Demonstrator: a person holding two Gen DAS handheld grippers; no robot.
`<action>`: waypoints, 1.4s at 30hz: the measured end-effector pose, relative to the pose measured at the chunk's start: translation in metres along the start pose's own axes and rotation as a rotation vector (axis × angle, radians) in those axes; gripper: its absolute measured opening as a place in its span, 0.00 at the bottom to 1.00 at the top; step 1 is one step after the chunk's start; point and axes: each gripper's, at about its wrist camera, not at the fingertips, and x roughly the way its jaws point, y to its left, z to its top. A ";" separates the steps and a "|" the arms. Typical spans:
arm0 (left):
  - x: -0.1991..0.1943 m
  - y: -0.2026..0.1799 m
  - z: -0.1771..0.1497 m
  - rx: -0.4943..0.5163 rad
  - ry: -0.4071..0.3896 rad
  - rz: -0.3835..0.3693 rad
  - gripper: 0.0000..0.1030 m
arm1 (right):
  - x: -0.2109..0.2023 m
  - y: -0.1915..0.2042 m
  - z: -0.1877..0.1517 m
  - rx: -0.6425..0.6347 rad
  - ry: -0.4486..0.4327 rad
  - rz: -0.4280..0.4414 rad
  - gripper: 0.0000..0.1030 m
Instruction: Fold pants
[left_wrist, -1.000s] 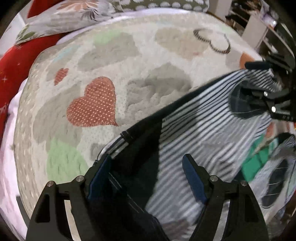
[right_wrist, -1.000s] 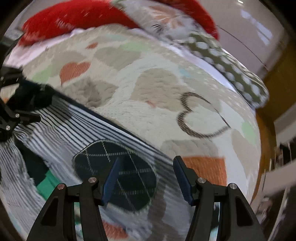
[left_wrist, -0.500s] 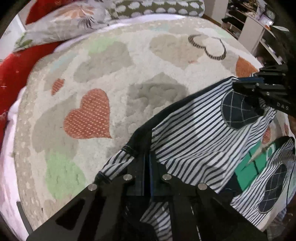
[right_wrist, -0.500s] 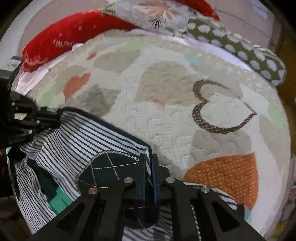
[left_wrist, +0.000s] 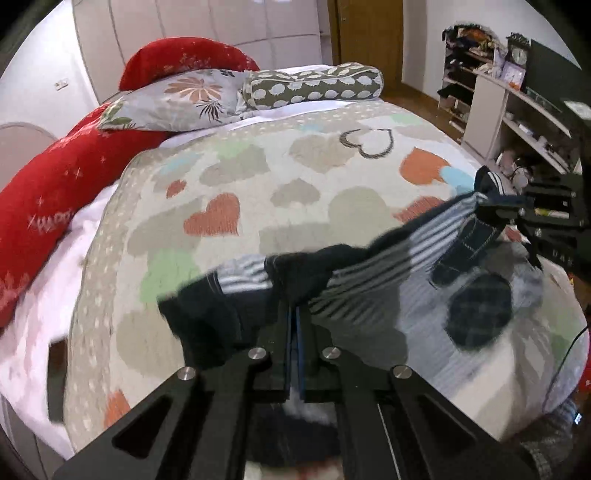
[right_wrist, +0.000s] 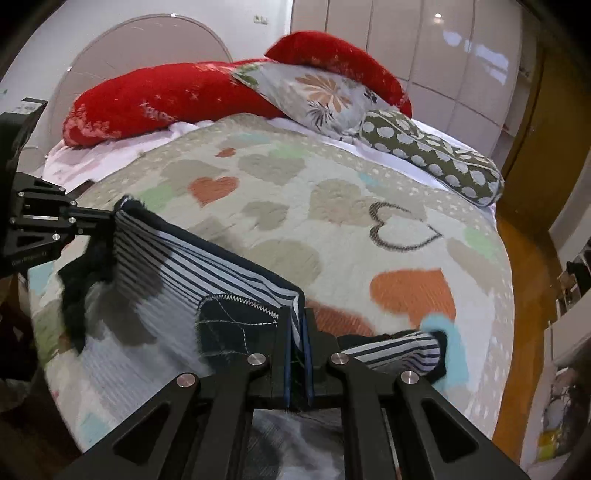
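Note:
The striped pants (left_wrist: 388, 258) with dark patches hang stretched between both grippers above the heart-patterned quilt (left_wrist: 295, 177). My left gripper (left_wrist: 294, 314) is shut on the dark waistband edge at one corner. My right gripper (right_wrist: 297, 325) is shut on the other corner, beside a dark stitched patch (right_wrist: 236, 325). The pants (right_wrist: 192, 266) sag below the held edge and are blurred. The right gripper shows in the left wrist view (left_wrist: 517, 214); the left gripper shows in the right wrist view (right_wrist: 92, 218).
Red pillows (left_wrist: 55, 192), a floral pillow (left_wrist: 184, 99) and a dotted bolster (left_wrist: 310, 85) lie at the head of the bed. Shelves (left_wrist: 517, 110) with clutter stand to the right. A wooden floor (right_wrist: 524, 295) runs beside the bed.
Both grippers went from open to shut on the pants' top edge, then lifted it off the quilt. The views now tilt up toward the pillows.

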 end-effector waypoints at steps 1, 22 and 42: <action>-0.005 -0.003 -0.012 -0.013 -0.003 -0.001 0.02 | -0.008 0.009 -0.012 0.000 -0.007 0.000 0.06; -0.036 0.027 -0.109 -0.347 0.018 -0.058 0.34 | -0.067 0.066 -0.105 0.211 -0.052 0.155 0.09; -0.081 0.133 -0.168 -0.634 -0.133 0.035 0.43 | 0.099 0.228 0.022 0.079 0.202 0.594 0.09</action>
